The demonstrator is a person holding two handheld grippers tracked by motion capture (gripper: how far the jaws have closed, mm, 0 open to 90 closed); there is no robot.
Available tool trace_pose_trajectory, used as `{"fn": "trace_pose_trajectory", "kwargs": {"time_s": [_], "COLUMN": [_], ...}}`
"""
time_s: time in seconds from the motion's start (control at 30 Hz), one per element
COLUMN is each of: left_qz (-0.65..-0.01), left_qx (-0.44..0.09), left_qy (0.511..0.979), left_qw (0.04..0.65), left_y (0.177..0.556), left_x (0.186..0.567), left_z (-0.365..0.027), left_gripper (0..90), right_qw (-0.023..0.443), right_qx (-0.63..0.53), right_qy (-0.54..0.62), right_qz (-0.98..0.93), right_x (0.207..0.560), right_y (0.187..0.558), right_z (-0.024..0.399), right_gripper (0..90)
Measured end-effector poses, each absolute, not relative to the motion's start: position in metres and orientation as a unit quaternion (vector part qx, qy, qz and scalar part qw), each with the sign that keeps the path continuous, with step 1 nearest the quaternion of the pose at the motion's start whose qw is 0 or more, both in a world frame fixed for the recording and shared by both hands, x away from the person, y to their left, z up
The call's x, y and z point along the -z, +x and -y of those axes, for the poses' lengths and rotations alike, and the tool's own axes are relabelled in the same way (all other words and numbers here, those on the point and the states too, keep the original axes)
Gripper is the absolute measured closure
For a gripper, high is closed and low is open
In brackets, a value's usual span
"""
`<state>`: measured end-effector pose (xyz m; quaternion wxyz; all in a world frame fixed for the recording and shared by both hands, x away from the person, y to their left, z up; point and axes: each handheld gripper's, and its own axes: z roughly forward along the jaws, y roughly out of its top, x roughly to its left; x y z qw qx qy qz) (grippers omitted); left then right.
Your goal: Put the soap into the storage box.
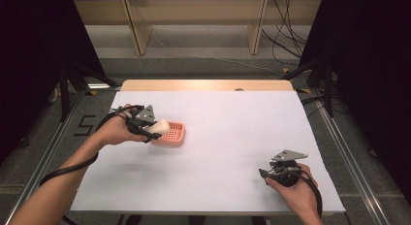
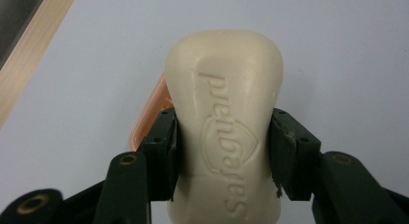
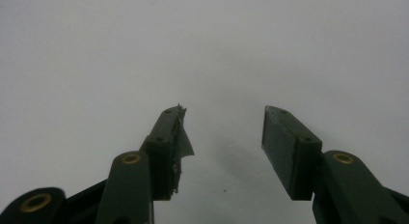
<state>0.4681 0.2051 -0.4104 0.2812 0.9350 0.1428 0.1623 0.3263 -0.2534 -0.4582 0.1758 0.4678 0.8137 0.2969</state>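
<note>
resting low at the near right of the white table, the right gripper has its jaws spread apart with nothing between them, well apart from the work. farther in on the left side, the left gripper is clamped on a cream soap bar, the pads pressing its two long flanks so that its long axis runs straight out beyond the fingertips. the bar hangs over the near left rim of the pink soap dish, which lies just beyond and to the right of it. judging from this, the left hand is the one to lower the bar, lengthwise, into the dish.
</note>
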Motion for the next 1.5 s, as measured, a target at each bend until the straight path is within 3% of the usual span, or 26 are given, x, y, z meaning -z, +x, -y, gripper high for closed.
{"fn": "trace_pose_trajectory", "kwargs": {"time_s": [1.5], "left_qz": [-0.132], "left_qx": [-0.168], "left_qy": [0.937], "left_qw": [0.277], "left_y": [0.486], "left_x": [0.419], "left_z": [-0.192], "left_gripper": [49.5], "right_qw": [0.176], "right_qx": [-0.300], "right_qy": [0.474], "right_qz": [-0.809], "right_x": [0.457], "right_y": [0.326], "right_z": [0.254], "right_gripper": [50.9]}}
